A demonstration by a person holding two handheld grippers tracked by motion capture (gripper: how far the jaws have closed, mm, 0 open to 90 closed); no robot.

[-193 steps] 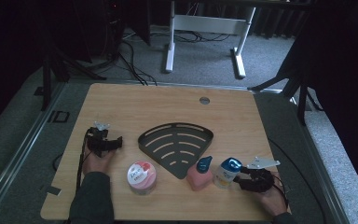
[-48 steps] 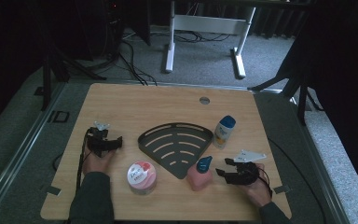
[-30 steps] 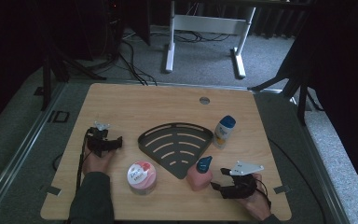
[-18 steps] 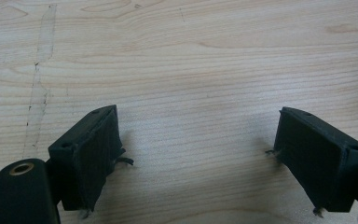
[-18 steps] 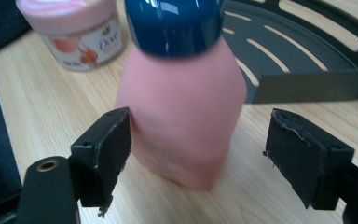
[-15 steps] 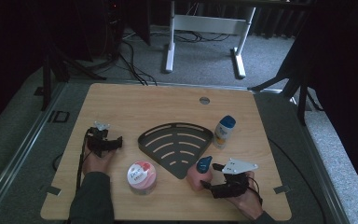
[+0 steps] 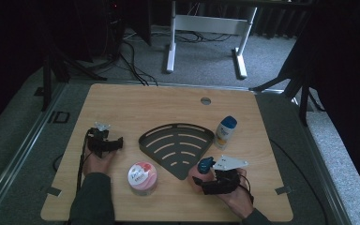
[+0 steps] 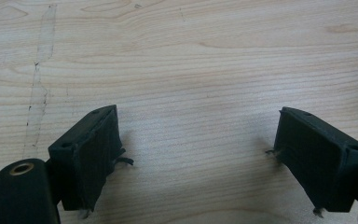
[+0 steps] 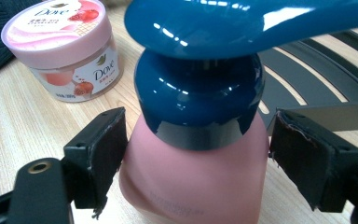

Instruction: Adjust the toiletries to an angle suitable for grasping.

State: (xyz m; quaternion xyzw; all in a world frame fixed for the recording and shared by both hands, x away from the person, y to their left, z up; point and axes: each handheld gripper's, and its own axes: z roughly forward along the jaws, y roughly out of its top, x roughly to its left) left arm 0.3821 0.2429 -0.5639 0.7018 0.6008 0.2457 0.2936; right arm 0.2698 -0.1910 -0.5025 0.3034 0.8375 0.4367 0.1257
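- Pink plastic with a dark blue pump head: the pump bottle stands upright between the jaws of your right gripper, its pink body taking up nearly the whole gap.
- The jaws have just been opening and stand spread wide. The left-hand pad sits close against the body, while a narrow gap shows at the right-hand pad, so nothing is pinched yet.
- In the high view the right gripper lies level at the bottle's base, with the blue pump head just above and ahead of it.
- Judgement: centre the bottle before you close, so both pads meet the pink wall together and it does not skid sideways.
- Judgement: grip the pink body below the blue collar. The collar is glossy and rounded and looks likely to slip.
- The black slotted rack lies just beyond the bottle. Lift clear of its edge before you carry anything over it.
- The pink Dove jar stands off to the gripper's left, well apart and no obstruction.
- Your left gripper hangs with its jaws spread over bare wooden table, holding nothing.
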